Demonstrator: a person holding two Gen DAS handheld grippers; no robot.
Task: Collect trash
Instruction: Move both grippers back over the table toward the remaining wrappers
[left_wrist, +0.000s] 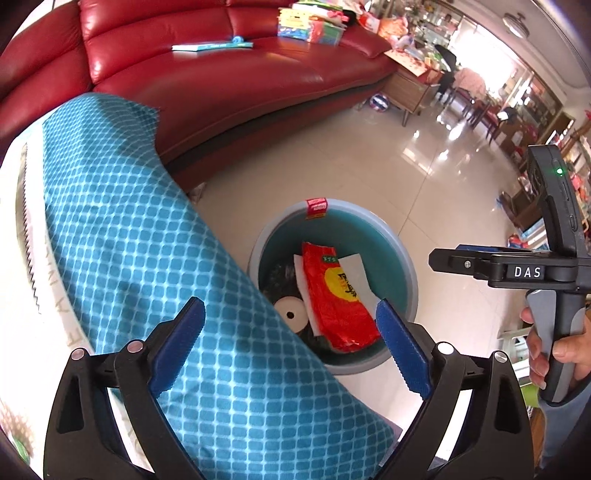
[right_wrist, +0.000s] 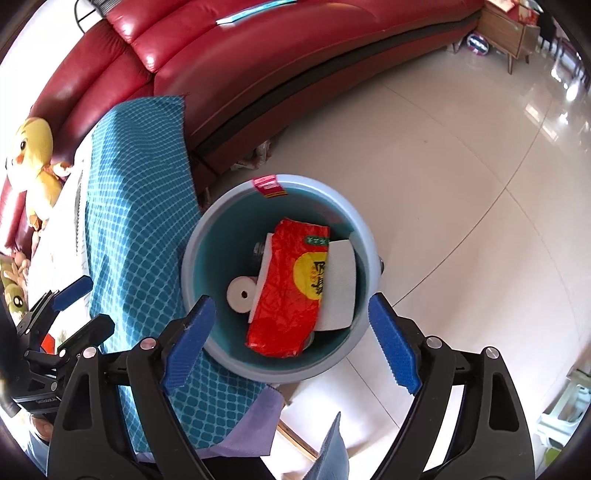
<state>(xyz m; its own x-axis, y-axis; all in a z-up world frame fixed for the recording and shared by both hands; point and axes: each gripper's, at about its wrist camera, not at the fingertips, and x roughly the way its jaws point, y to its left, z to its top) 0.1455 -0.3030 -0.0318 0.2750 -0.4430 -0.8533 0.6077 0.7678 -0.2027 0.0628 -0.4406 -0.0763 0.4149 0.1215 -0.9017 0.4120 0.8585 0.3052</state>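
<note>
A grey-rimmed teal bin (left_wrist: 399, 236) (right_wrist: 221, 206) stands on the floor beside the table. Inside lie a red snack wrapper (left_wrist: 340, 302) (right_wrist: 291, 291), white paper (left_wrist: 352, 267) (right_wrist: 340, 288) and a white tape roll (left_wrist: 291, 314) (right_wrist: 242, 293). My left gripper (left_wrist: 291, 347) is open and empty, above the table's edge, with the bin ahead. My right gripper (right_wrist: 291, 343) is open and empty, directly above the bin. The right gripper also shows from the side in the left wrist view (left_wrist: 439, 260). The left gripper shows at the left edge of the right wrist view (right_wrist: 83, 308).
A blue checked cloth (left_wrist: 147, 258) (right_wrist: 136, 229) covers the table left of the bin. A red leather sofa (left_wrist: 221, 81) (right_wrist: 258, 62) curves behind. A yellow plush duck (right_wrist: 33, 162) sits at far left. Glossy tile floor (right_wrist: 461, 184) lies to the right.
</note>
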